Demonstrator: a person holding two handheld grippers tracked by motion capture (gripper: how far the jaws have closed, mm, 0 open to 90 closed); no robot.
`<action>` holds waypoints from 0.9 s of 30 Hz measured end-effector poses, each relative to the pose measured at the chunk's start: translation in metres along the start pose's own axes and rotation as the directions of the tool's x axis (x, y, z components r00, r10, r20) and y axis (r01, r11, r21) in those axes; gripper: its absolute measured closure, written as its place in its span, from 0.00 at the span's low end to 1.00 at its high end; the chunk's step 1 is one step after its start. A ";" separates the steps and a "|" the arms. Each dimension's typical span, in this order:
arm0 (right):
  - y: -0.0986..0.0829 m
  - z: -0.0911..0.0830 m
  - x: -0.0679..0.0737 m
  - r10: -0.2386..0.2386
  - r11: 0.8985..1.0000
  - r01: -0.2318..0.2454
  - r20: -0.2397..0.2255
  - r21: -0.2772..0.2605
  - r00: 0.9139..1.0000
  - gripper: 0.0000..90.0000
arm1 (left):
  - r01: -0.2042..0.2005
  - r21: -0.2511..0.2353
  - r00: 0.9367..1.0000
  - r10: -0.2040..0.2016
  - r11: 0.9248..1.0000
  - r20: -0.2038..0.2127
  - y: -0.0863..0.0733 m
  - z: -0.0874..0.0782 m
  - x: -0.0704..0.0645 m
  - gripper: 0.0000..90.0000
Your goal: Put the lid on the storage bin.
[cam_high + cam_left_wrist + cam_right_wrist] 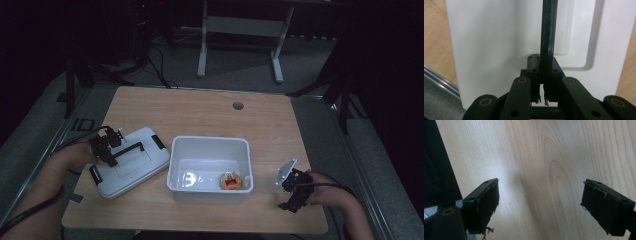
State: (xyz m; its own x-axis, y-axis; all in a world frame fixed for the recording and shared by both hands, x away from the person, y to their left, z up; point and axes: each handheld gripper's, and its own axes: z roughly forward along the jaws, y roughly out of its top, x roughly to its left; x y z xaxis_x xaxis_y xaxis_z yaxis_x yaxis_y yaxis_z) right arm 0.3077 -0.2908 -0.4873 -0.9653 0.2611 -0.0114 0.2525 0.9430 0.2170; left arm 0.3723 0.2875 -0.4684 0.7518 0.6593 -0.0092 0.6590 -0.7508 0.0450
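A white lid (131, 162) with a black handle (131, 148) lies on the table left of an open white bin (209, 167). My left gripper (111, 150) sits on the lid's left part, shut on the handle. In the left gripper view the handle (548, 37) runs up as a black bar from between the closed jaws of my left gripper (543, 75), over the white lid (499, 45). My right gripper (290, 192) hovers over the table right of the bin. It stands open with bare wood between its pads (489, 202).
A small round object with a red centre (230, 181) lies in the bin's near right corner. The wooden table (200, 115) has a round hole (238, 105) at the back. Its front edge runs close to my right gripper. Dark stands and a white frame stand beyond.
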 end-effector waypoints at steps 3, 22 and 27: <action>0.000 -0.001 -0.001 0.002 1.000 -0.002 0.003 0.005 1.000 0.16 | -0.002 -0.008 1.000 0.002 1.000 0.000 -0.003 -0.009 0.000 0.93; 0.005 -0.001 -0.006 -0.004 1.000 0.004 -0.006 0.009 1.000 0.16 | -0.020 -0.049 0.999 0.017 0.999 -0.050 -0.010 -0.074 -0.010 0.93; 0.004 -0.003 -0.005 -0.006 1.000 0.006 -0.003 0.008 1.000 0.16 | -0.026 -0.062 0.999 0.024 0.998 -0.047 -0.010 -0.088 -0.013 0.93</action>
State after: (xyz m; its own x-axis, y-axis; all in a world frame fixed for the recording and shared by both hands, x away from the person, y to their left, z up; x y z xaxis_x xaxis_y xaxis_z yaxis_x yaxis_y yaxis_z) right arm 0.3132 -0.2884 -0.4836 -0.9670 0.2547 -0.0095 0.2471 0.9461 0.2094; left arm 0.3540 0.2906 -0.3809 0.7652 0.6426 0.0385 0.6362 -0.7641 0.1067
